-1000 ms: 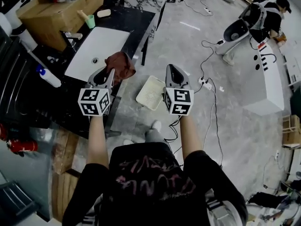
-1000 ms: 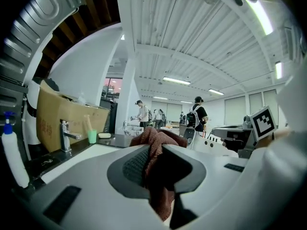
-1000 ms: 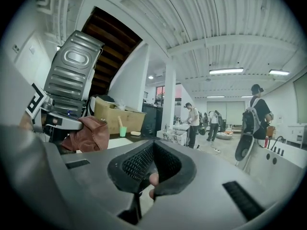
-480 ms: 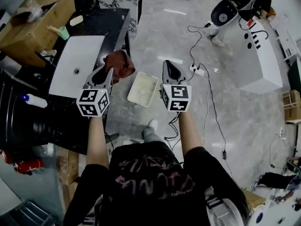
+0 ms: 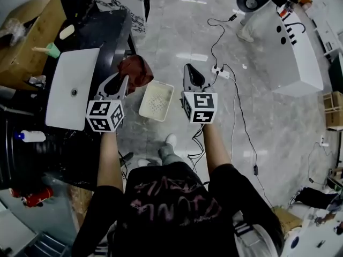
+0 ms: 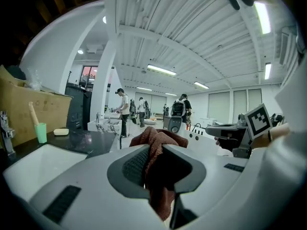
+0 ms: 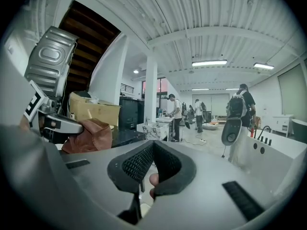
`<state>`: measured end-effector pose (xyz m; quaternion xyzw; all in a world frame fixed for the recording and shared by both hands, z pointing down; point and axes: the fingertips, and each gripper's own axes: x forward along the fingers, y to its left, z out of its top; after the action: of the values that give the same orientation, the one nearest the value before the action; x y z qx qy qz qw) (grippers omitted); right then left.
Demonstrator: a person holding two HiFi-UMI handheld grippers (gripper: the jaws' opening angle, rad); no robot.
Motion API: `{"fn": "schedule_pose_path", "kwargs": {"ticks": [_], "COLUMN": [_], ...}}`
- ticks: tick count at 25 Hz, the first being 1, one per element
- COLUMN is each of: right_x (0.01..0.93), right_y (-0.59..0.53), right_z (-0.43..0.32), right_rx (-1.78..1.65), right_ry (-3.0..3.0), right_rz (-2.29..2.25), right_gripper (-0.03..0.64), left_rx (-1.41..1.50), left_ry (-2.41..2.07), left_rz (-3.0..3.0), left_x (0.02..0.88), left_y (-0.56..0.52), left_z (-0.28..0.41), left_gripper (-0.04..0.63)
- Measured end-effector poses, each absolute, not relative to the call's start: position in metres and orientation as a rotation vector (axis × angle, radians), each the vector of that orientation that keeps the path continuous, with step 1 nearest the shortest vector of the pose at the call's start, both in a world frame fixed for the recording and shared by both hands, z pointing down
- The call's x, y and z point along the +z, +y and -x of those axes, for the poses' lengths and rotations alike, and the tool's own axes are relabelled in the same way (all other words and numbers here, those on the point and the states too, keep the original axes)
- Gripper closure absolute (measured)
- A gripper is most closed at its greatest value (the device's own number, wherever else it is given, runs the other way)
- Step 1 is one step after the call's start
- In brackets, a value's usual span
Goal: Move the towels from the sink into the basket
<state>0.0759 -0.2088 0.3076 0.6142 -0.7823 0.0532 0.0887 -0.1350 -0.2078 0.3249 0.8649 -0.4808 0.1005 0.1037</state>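
Note:
A rust-brown towel (image 5: 135, 70) hangs bunched from my left gripper (image 5: 122, 81), whose jaws are shut on it. It is off the counter's edge, above the floor just left of the white perforated basket (image 5: 156, 100). In the left gripper view the towel (image 6: 157, 139) fills the gap between the pads. The white sink (image 5: 69, 90) lies to the left and looks empty. My right gripper (image 5: 191, 72) hovers right of the basket, its jaws shut with nothing between them (image 7: 152, 146). From the right gripper view the towel (image 7: 91, 135) shows at the left.
The sink sits in a black counter (image 5: 102, 28), which also holds a green cup (image 5: 52, 50), a soap bar (image 5: 67, 31) and a cardboard box (image 5: 27, 28). A power strip and cables (image 5: 220, 71) trail over the grey floor. A white tub (image 5: 300, 52) stands far right. A shoe (image 5: 170, 141) is below the basket.
Both grippers have swung to the right, away from the sink. The towel has gone with the left gripper, from over the counter's edge to beside the basket.

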Motion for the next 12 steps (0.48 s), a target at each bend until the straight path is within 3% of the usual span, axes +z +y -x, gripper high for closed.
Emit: {"fn": "schedule_pose_path", "kwargs": {"ticks": [12], "right_x": [0.34], "right_y": [-0.276], "right_z": [-0.108], "right_rx": [0.226], "right_ry": [-2.331], "right_rz": [-1.826], "right_gripper": [0.602], "left_rx": [0.338], "left_ry": [-1.343], "left_rz": [-2.575], "left_x": [0.347], "left_y": [-0.273], "left_z": [0.084], "left_gripper": [0.509]}}
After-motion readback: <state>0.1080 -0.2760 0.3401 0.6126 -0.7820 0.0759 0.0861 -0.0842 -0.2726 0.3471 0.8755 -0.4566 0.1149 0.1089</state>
